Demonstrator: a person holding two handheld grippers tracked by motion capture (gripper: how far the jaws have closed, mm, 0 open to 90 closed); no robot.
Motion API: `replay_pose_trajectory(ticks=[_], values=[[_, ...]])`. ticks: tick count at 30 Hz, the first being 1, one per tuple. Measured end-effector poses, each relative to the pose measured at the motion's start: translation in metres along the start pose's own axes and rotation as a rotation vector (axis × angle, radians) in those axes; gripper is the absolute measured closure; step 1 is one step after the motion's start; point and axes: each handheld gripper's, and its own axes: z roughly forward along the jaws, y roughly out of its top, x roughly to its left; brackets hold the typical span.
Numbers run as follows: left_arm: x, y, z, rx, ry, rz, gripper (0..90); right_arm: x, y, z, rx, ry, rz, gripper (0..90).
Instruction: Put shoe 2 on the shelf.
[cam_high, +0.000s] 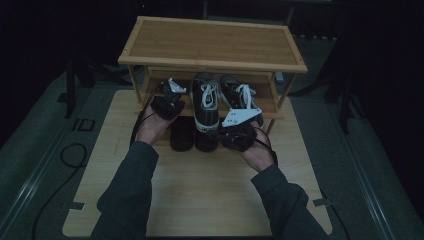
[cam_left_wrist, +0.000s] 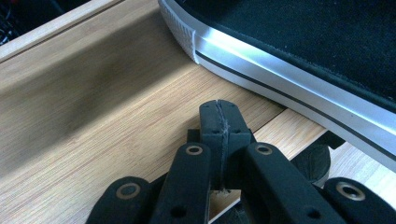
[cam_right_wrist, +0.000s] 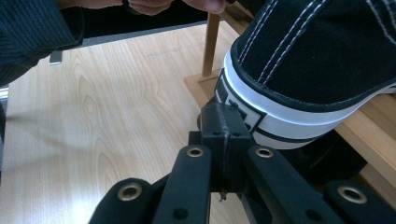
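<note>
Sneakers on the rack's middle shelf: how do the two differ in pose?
The left sneaker sticks out past the middle shelf edge, heel overhanging toward the person; the right sneaker sits further in. The right gripper is at the left sneaker's heel; the right sneaker goes untouched. Both are black with white laces.

Sneakers (cam_high: 206, 102) crowd the rack's (cam_high: 214, 45) middle shelf; the table (cam_high: 200, 190) in front lies open.

The high view looks forward and down over the table (cam_high: 200, 195) and shoe rack (cam_high: 212, 45). Both gripper views sit close, sharing the black sneaker (cam_left_wrist: 299, 56).
</note>
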Motion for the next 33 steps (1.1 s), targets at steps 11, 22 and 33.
replay_pose_trajectory(ticks=[11, 22, 33], values=[[0.0, -0.001, 0.0, -0.004, -0.001, -0.003, 90.0, 0.004, 0.004, 0.006, -0.01, -0.045, -0.025, 90.0], [-0.001, 0.0, 0.0, -0.001, 0.009, 0.003, 90.0, 0.007, 0.003, 0.007, -0.008, -0.09, -0.053, 90.0], [-0.002, 0.0, 0.0, 0.002, 0.008, 0.006, 90.0, 0.003, 0.007, 0.013, -0.015, -0.12, -0.054, 90.0]])
